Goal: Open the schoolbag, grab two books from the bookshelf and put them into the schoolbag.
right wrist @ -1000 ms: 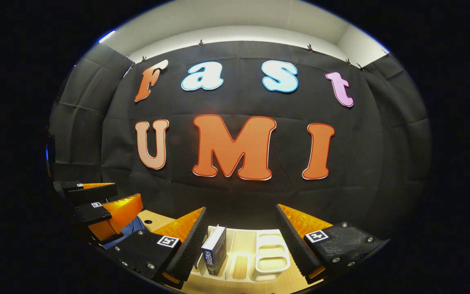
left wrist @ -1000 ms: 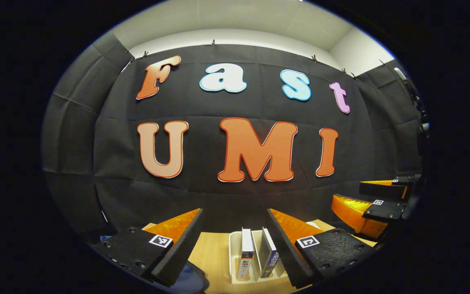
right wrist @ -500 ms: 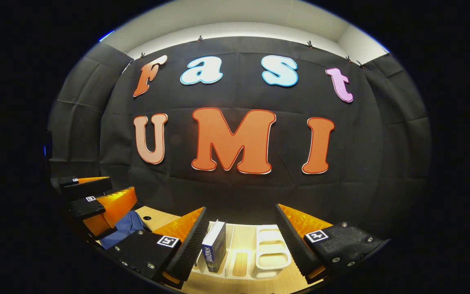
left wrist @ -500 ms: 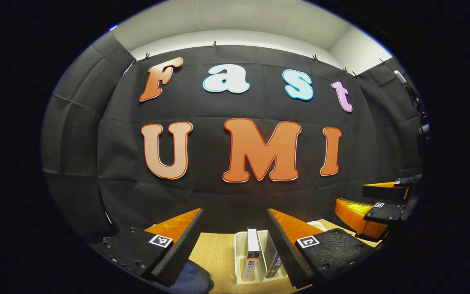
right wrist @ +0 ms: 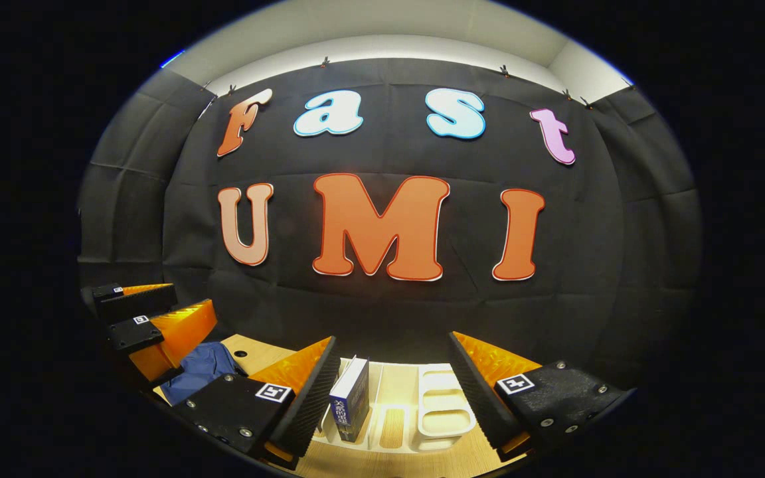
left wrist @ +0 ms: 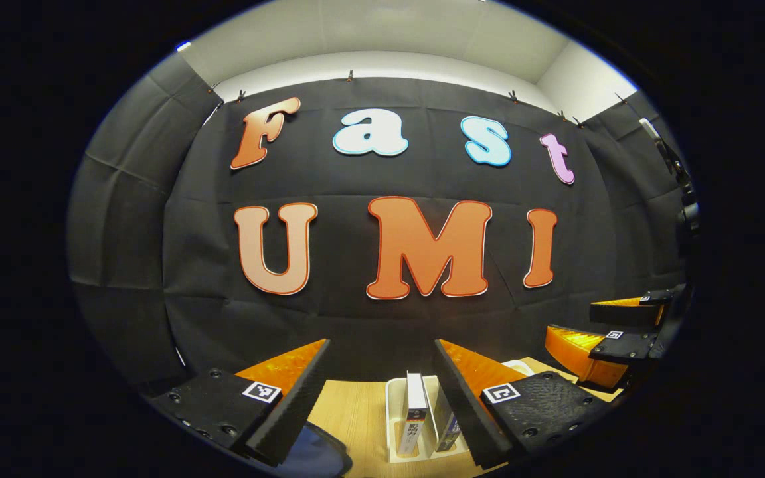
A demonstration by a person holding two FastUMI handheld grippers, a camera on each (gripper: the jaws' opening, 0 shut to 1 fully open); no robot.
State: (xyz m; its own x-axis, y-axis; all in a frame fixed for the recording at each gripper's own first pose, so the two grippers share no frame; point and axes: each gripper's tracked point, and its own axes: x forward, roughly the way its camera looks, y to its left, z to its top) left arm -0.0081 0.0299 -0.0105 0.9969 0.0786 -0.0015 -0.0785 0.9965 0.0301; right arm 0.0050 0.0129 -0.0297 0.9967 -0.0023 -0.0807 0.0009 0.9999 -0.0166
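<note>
In the left gripper view my left gripper (left wrist: 381, 343) is open and holds nothing. Below and beyond it a white bookshelf rack (left wrist: 392, 398) stands on the wooden table with two upright books: a white-spined book (left wrist: 416, 415) and a dark blue book (left wrist: 447, 428), partly hidden behind my finger. The blue schoolbag (left wrist: 316, 458) lies at the bottom edge. In the right gripper view my right gripper (right wrist: 392, 337) is open above the rack (right wrist: 445, 411), where the blue book (right wrist: 349, 405) leans beside my left finger. The schoolbag (right wrist: 203, 368) lies to the left.
The other gripper hovers open at each view's side: the right gripper (left wrist: 575, 322) and the left gripper (right wrist: 193, 297). The wooden table (left wrist: 356, 411) ends at the black cloth wall close behind the rack. The rack's right-hand slots (right wrist: 442, 425) hold nothing.
The rack and books have slid slightly right in the left gripper view. In the right gripper view the scene has shifted up a little and more of the blue bag shows. Both grippers stay open.
</note>
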